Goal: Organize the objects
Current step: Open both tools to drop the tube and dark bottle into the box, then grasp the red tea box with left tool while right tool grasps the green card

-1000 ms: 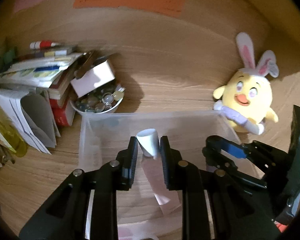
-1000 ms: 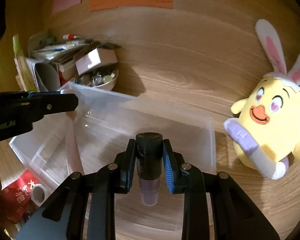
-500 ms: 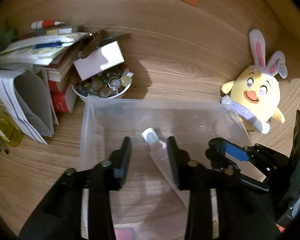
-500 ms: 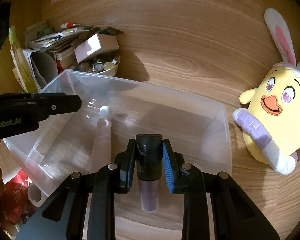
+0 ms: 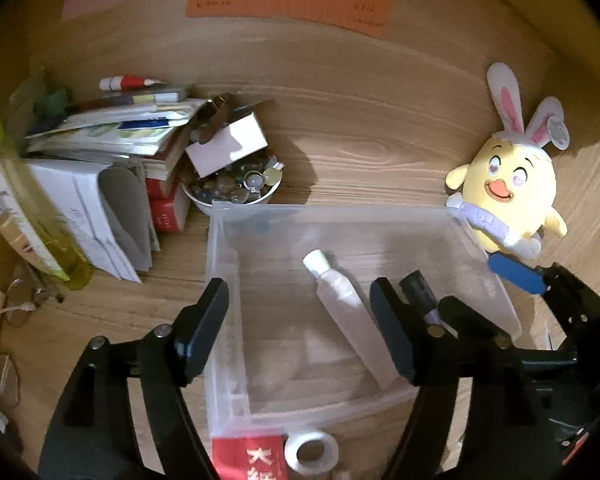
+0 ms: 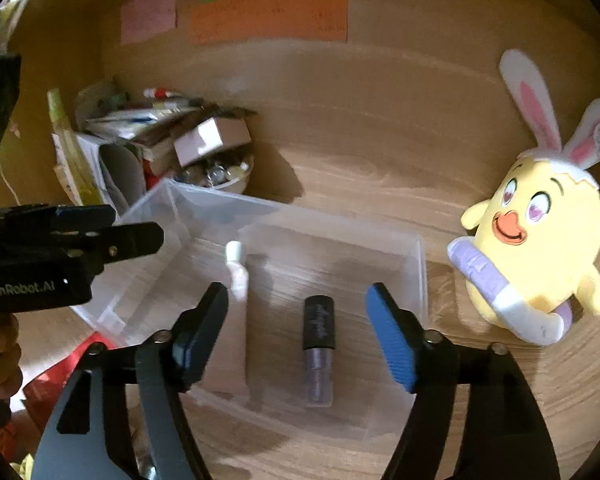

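Note:
A clear plastic bin [image 5: 220, 320] [image 6: 422, 264] sits on the wooden desk. Inside it lie a pale tube with a white cap [image 5: 342, 304] [image 6: 236, 268] and a small bottle with a black cap and purple body [image 6: 319, 348] [image 5: 418, 292]. My left gripper [image 5: 300, 320] hangs above the bin, its jaws opening, with the tube lying loose on the bin floor below them. My right gripper [image 6: 296, 328] is also over the bin, its jaws opening, and the bottle lies free beneath, touching neither pad. The right gripper [image 5: 516, 276] also shows at the bin's right side in the left wrist view.
A yellow chick plush with bunny ears [image 5: 508, 196] [image 6: 540, 248] stands right of the bin. A bowl of beads [image 5: 236, 188], a white box [image 5: 228, 148] and stacked books and papers [image 5: 100, 152] crowd the left. A tape roll [image 5: 312, 450] and red packet [image 5: 248, 460] lie in front.
Both grippers have opened and pulled back upward. The tube dropped from the left one first, then the bottle from the right; both now lie in the bin.

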A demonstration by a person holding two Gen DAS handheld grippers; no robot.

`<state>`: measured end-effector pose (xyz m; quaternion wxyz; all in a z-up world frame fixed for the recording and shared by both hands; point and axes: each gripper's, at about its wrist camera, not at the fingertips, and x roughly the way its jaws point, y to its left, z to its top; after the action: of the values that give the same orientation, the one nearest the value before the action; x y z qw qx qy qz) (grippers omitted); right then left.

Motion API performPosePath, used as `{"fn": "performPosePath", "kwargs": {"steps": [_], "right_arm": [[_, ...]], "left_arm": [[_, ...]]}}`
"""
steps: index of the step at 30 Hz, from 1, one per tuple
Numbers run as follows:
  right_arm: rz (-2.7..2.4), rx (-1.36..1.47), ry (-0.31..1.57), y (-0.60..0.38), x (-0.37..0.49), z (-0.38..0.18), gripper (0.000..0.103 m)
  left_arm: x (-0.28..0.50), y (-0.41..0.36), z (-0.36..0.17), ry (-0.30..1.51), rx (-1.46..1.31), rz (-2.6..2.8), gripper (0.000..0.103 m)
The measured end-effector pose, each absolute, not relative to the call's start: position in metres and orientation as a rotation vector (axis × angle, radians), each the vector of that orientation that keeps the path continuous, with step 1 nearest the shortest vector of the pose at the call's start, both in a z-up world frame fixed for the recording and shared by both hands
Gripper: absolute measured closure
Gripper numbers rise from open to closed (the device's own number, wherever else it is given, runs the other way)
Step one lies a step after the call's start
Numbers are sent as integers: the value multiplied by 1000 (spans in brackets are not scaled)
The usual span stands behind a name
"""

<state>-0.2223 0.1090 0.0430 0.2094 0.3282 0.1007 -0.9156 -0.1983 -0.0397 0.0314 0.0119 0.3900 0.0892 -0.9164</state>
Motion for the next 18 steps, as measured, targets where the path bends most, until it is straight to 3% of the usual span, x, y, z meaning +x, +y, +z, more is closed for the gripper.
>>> {"fn": "performPosePath", "kwargs": {"steps": [4, 9, 18], "right_arm": [[-2558, 857, 275, 114, -205, 54, 21], [-2562, 813, 252, 126, -182, 63, 19], [-2599, 787, 244, 149, -145, 64, 14]], "left_arm": [[-185, -39, 40, 261, 1186, -2866, 23], [-159, -36, 53, 229, 1130, -2885, 9], [-113, -27, 62, 165, 1100, -2921, 6]]}}
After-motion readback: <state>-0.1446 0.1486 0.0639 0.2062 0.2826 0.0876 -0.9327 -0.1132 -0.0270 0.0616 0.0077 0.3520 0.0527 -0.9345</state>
